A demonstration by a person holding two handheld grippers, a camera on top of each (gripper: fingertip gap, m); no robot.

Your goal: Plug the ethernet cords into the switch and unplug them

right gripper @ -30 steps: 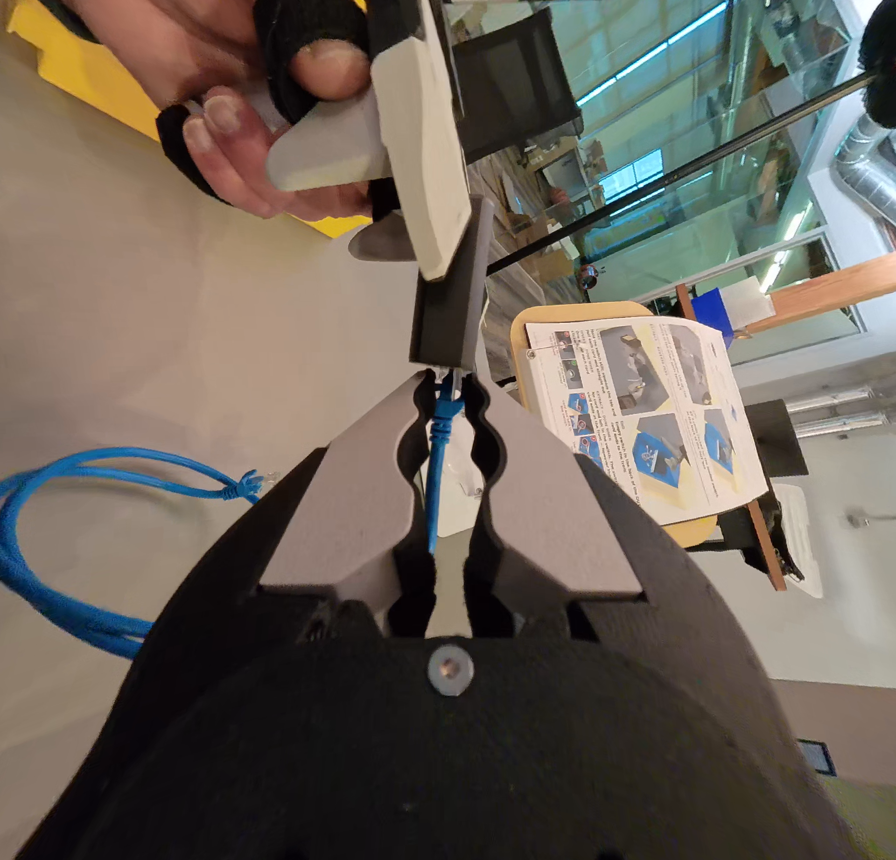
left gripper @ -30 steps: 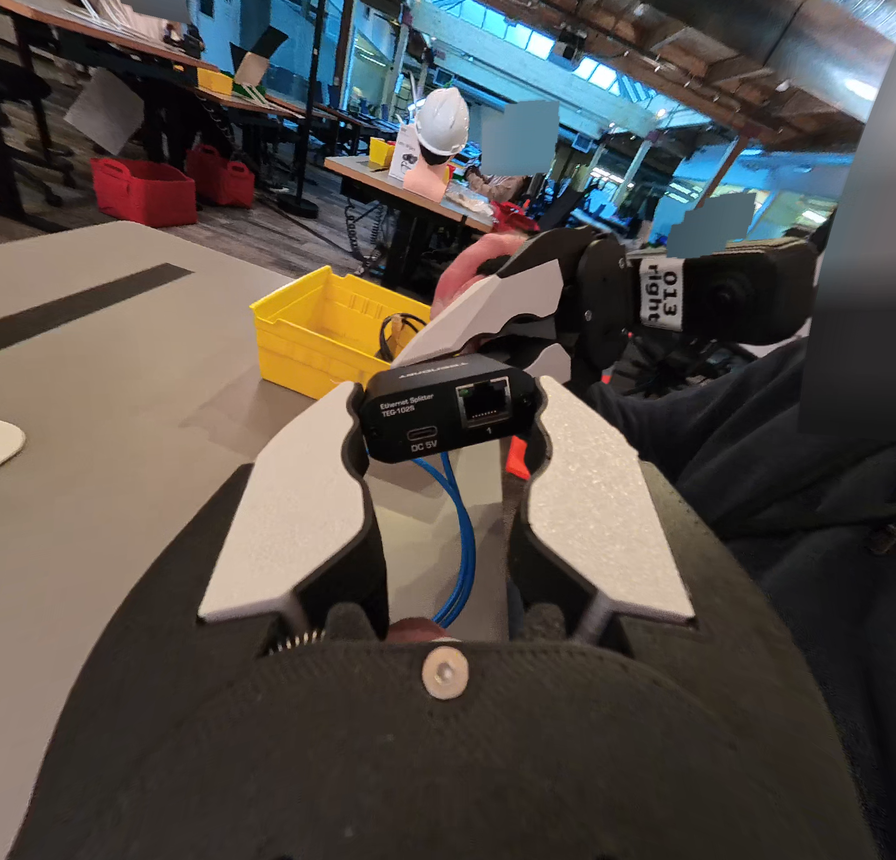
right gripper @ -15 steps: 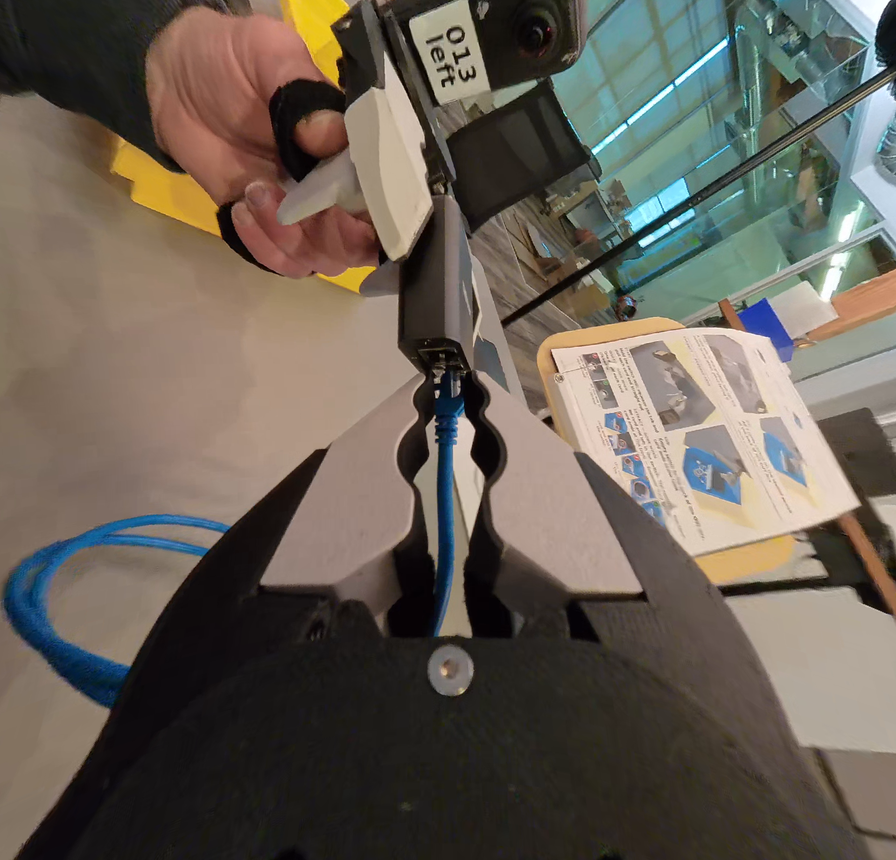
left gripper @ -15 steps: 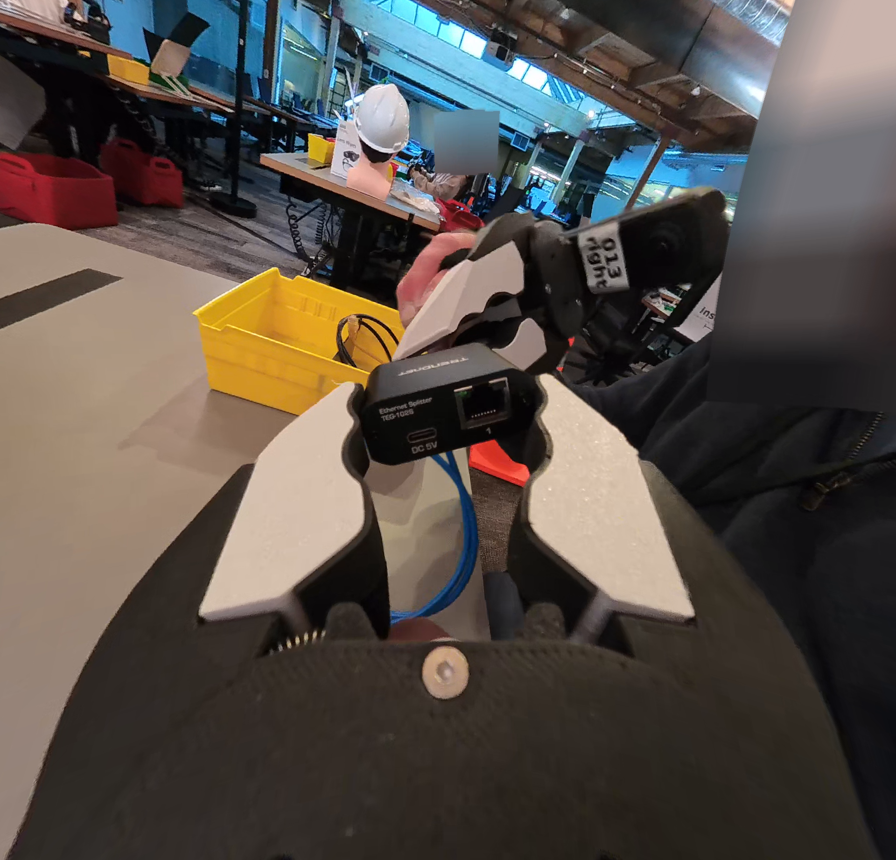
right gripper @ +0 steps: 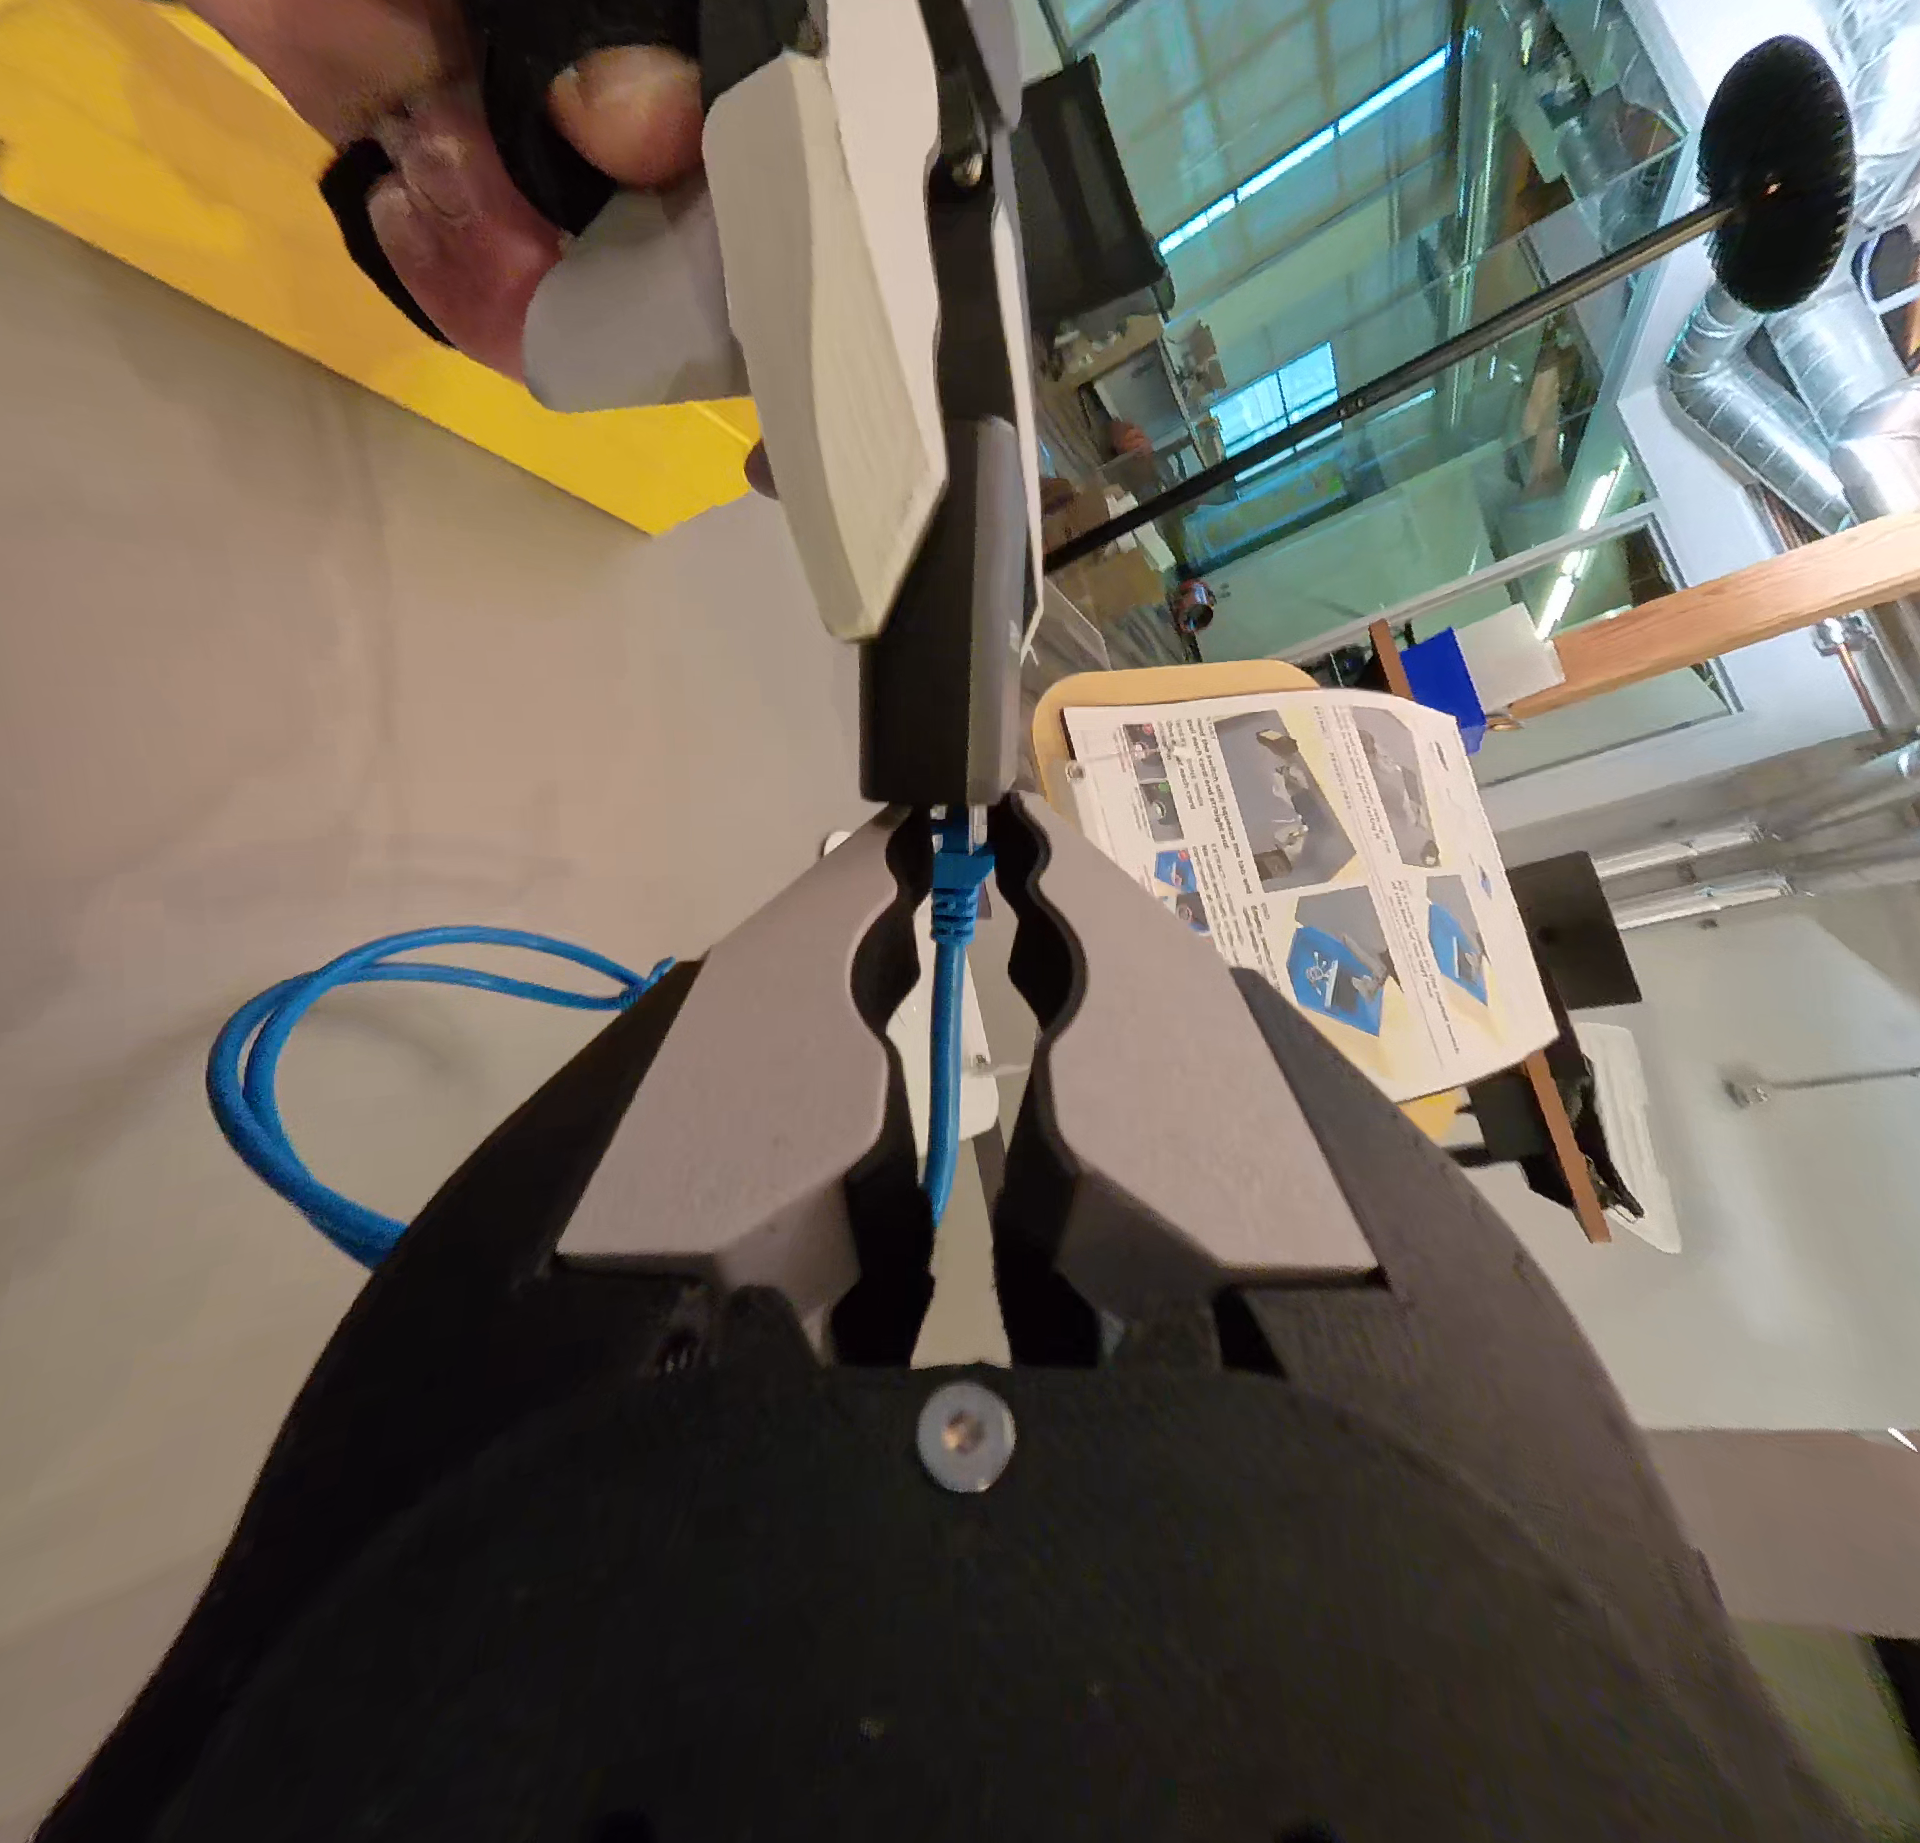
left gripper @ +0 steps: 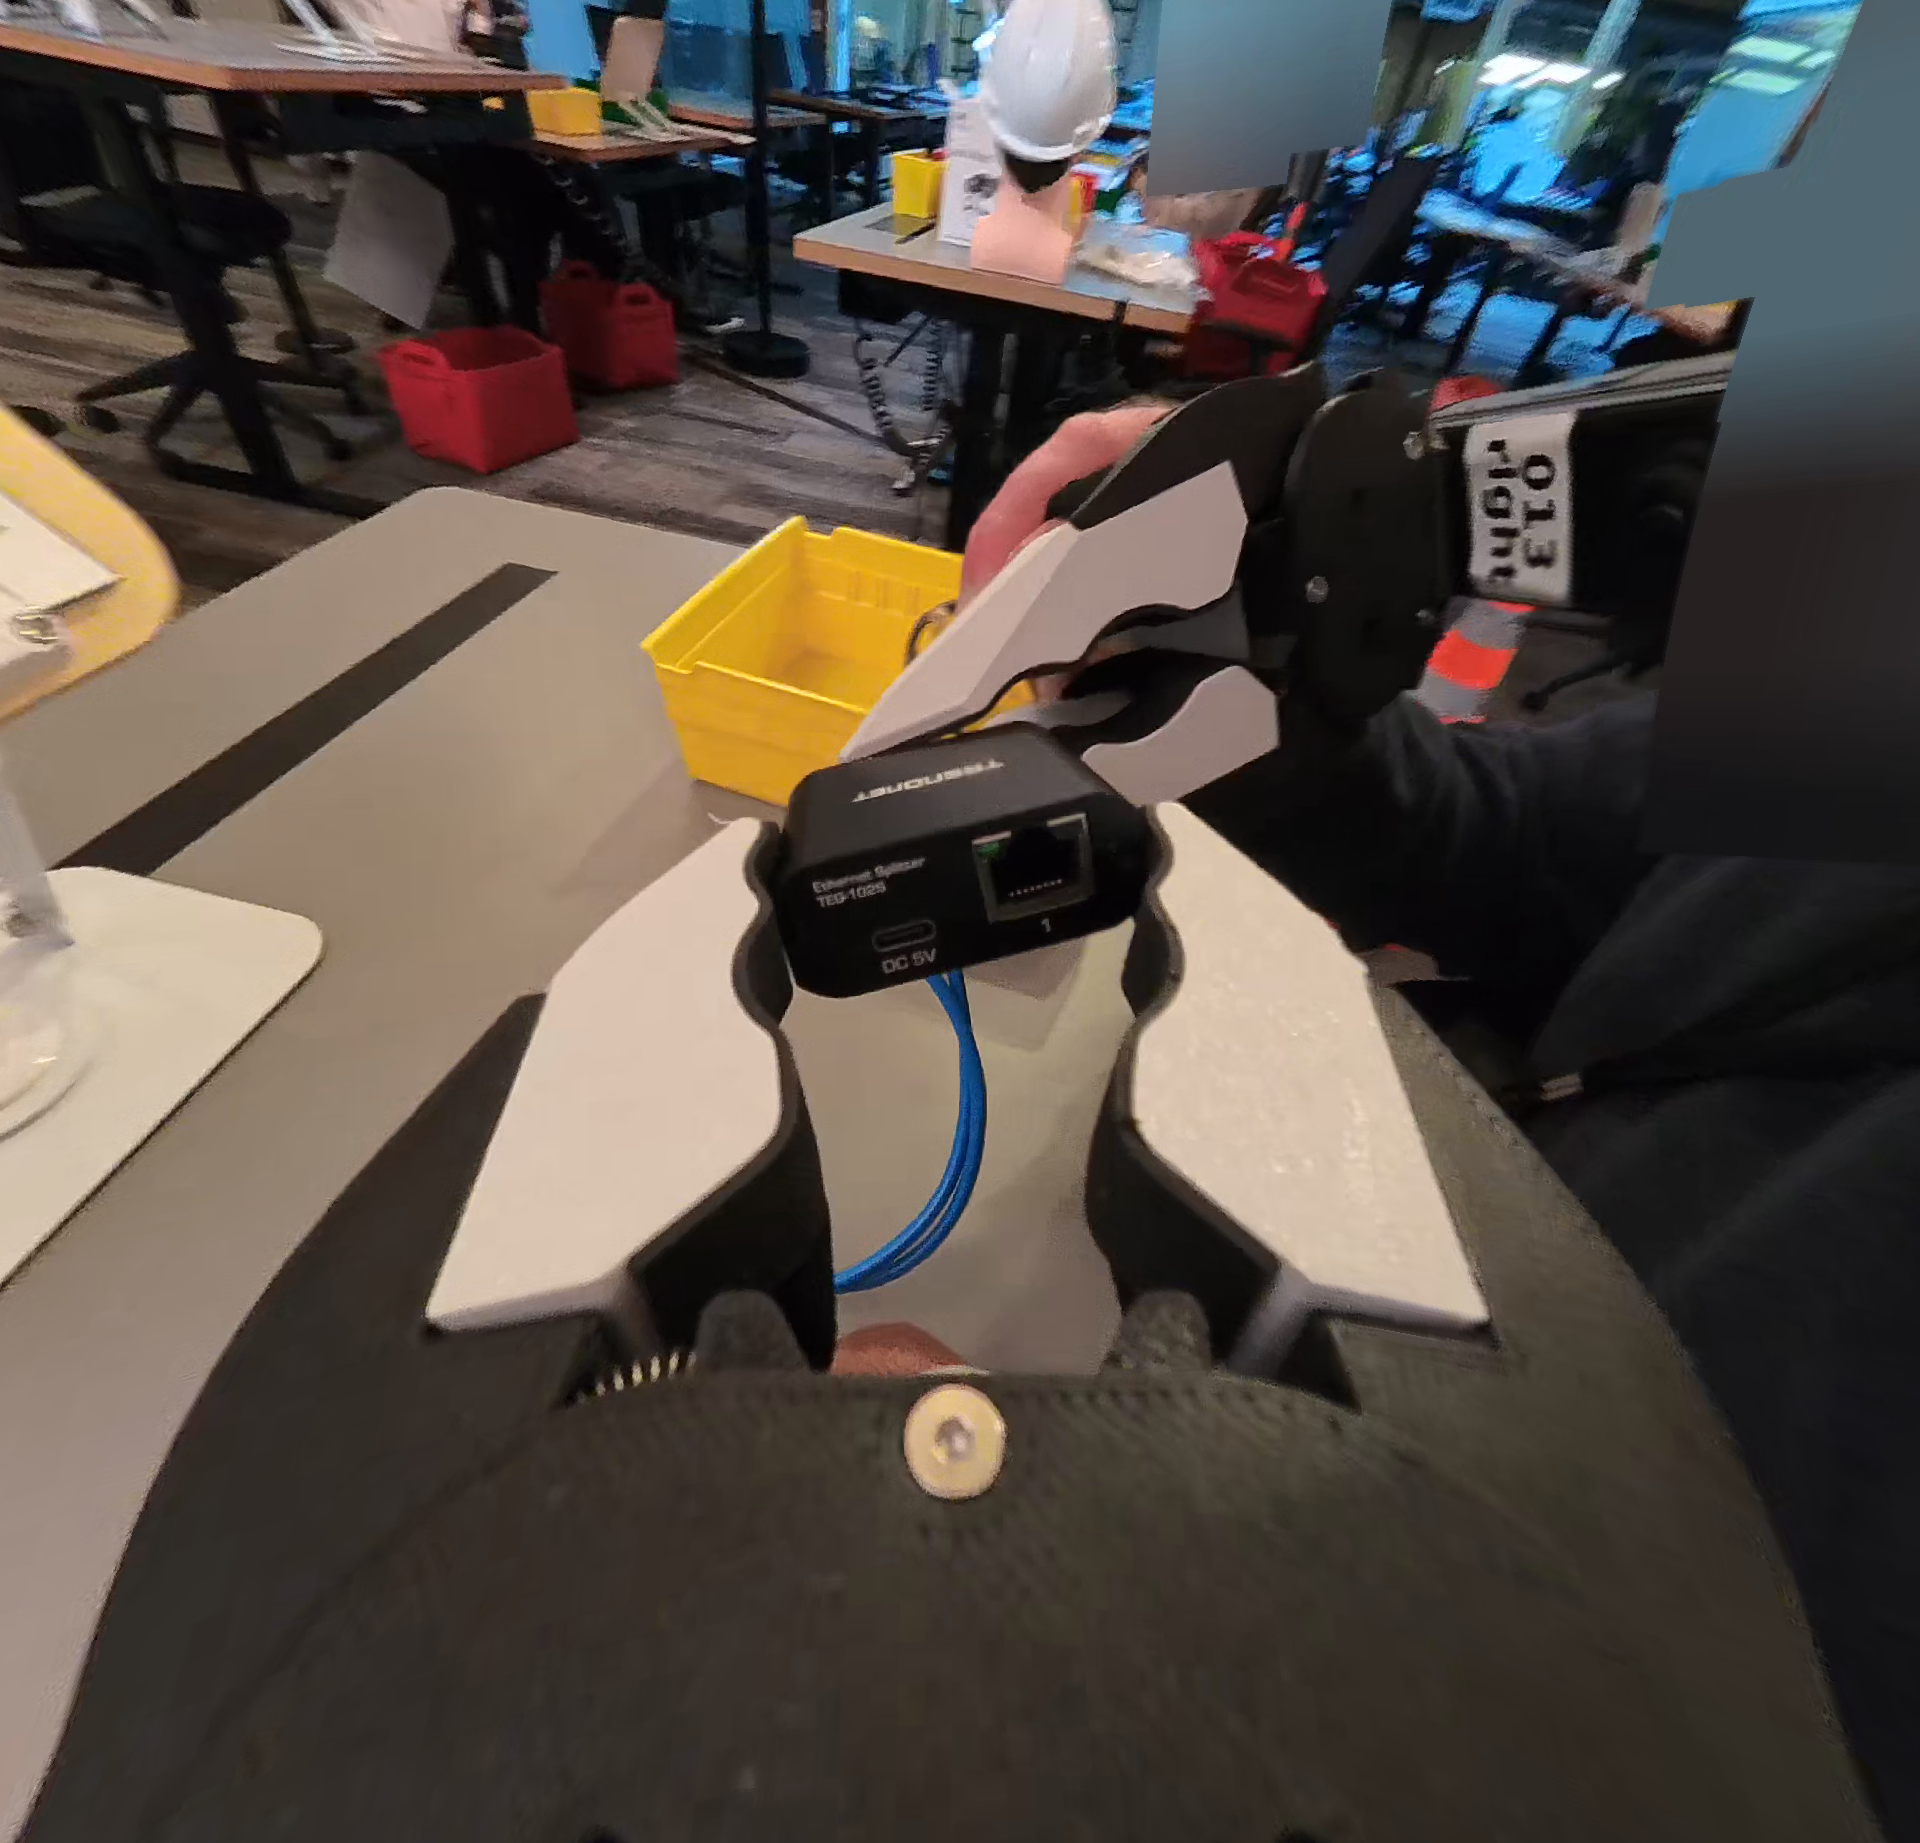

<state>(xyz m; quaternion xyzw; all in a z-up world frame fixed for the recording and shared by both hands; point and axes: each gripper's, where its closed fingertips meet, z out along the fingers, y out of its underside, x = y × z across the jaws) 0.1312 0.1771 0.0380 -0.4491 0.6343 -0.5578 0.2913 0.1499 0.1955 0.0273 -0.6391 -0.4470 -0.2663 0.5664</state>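
Note:
My left gripper [left gripper: 951, 858] is shut on the small black switch [left gripper: 935, 837] and holds it above the grey table [left gripper: 468, 858], with an empty port facing the camera. In the right wrist view the switch [right gripper: 935, 671] hangs from the left gripper's fingers [right gripper: 842, 391]. My right gripper [right gripper: 956, 837] is shut on the plug of the blue ethernet cord [right gripper: 951, 962], and the plug tip sits in the switch's rear port. The right gripper also shows behind the switch in the left wrist view [left gripper: 1091, 671]. The cord's slack loops on the table [right gripper: 270, 1087] and hangs below the switch [left gripper: 961, 1097].
A yellow bin [left gripper: 769, 650] holding a black cable stands just behind the switch. A white stand base [left gripper: 135, 1014] lies at the left. An instruction sheet on a board [right gripper: 1299, 858] is beyond the table edge. The person's dark sleeve [left gripper: 1507, 858] is at the right. The tips of both grippers are at nearly the same place.
Both grippers have swung together, so the left view now faces further left and shows the stand base. Both grips are unchanged, and the plug stays at the switch's port.

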